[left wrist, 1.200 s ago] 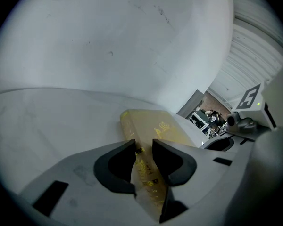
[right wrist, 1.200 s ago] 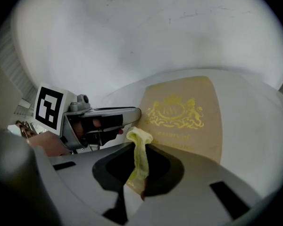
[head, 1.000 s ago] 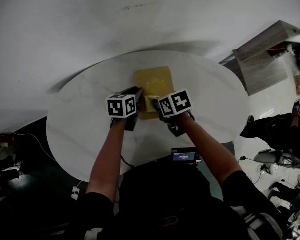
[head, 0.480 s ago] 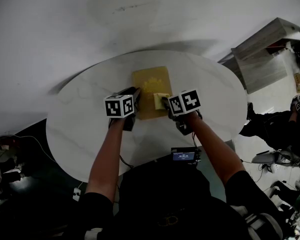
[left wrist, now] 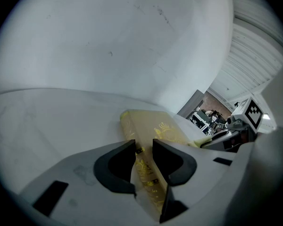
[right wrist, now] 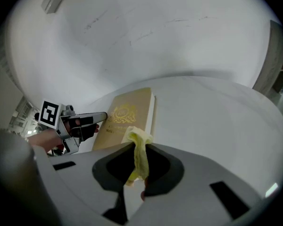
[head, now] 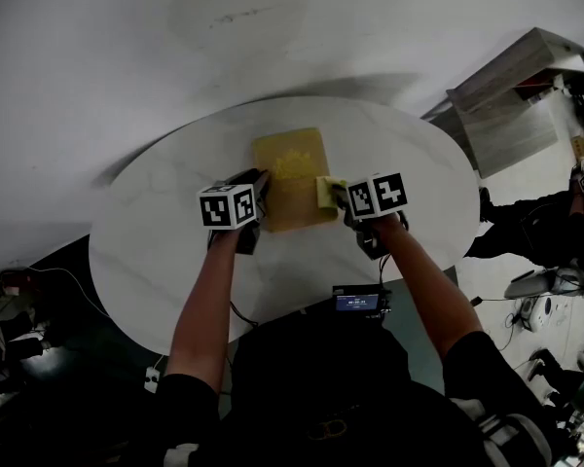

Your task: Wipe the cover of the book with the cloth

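A yellow book (head: 290, 175) with a gold crest lies flat in the middle of the round white table (head: 146, 251). My left gripper (head: 261, 191) rests at the book's left edge, over the spine (left wrist: 146, 171), jaws close together with nothing clamped. In the right gripper view its fingertips (right wrist: 101, 117) touch that edge. My right gripper (head: 335, 196) is shut on a pale yellow cloth (right wrist: 139, 155) at the book's (right wrist: 127, 113) near right edge. The cloth (head: 325, 190) overlaps that edge of the cover. The left gripper view shows the cloth (left wrist: 203, 142) at the far side of the book (left wrist: 167, 132).
A small device with a lit screen (head: 360, 303) sits at the table's near edge, by my body. A wooden cabinet (head: 511, 105) stands to the right, with a person in black (head: 526, 236) beyond the table. Cables lie on the dark floor (head: 29, 290) at the left.
My right gripper has carried the cloth rightward across the cover, from the near middle to the right edge. The left gripper has stayed at the book's left edge.
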